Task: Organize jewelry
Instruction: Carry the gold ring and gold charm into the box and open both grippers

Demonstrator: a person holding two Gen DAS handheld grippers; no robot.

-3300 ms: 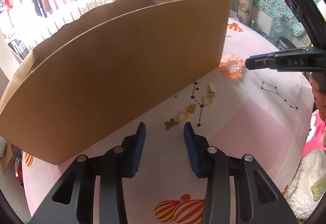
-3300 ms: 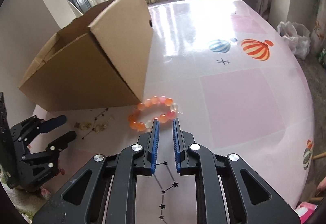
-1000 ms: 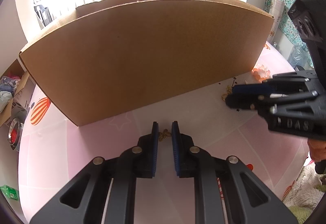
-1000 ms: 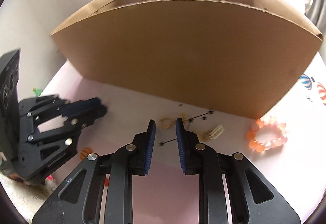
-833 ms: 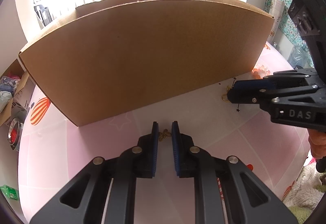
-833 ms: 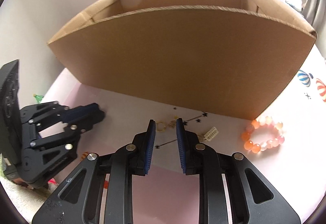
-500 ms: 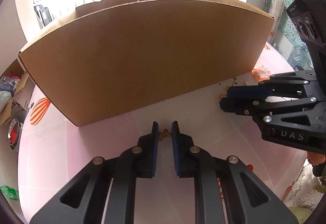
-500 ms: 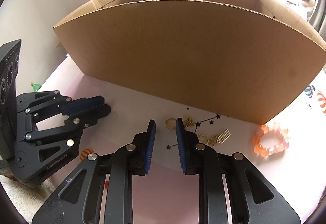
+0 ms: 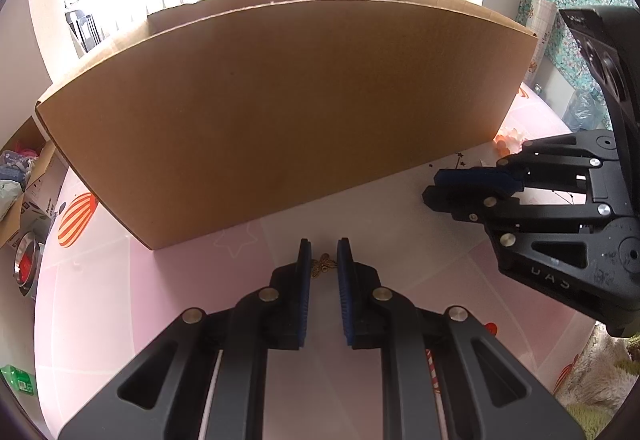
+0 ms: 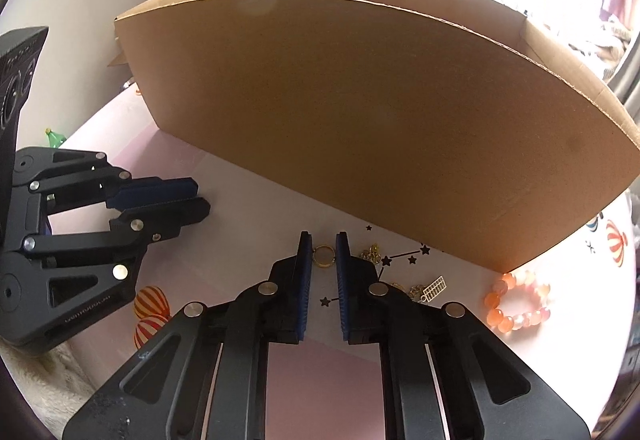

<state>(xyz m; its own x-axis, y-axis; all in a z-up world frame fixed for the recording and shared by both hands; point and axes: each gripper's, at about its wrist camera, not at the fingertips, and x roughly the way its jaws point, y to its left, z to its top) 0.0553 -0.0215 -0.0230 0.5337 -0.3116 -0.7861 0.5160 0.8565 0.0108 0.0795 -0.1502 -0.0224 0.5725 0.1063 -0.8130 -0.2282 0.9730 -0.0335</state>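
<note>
Both claws are down low on the pink surface (image 9: pixel 200 280), right in front of the big cardboard box (image 9: pixel 288 108) that fills the far side of both views.

The left claw (image 9: pixel 324 268) has its blue pads drawn in narrow, and a small bronze charm (image 9: pixel 323 265) sits right between the tips. The pads look to be touching it on both sides, though at this size it is hard to be sure they actually pinch it.

Over to the right, the right claw (image 10: pixel 323 254) is closing, jaws coming together around a gold ring (image 10: pixel 322 255) that lies on the surface between the tips. A sliver of gap shows on each side of the ring, so the pads are not pressing it.

Just right of that ring, close by the right finger, lies a small gold chain piece (image 10: pixel 371 253), touching the printed star pattern. A little nearer and further right is a gold charm with a small white grid tag (image 10: pixel 434 288). Further right again, by the box's near right corner, rests the orange bead bracelet (image 10: pixel 518 304), well apart from both claws.

From the right wrist view the left claw shows at the far left, tips pointing in toward the middle. From the left wrist view the right claw (image 9: pixel 472 192) reaches in from the right edge.
</note>
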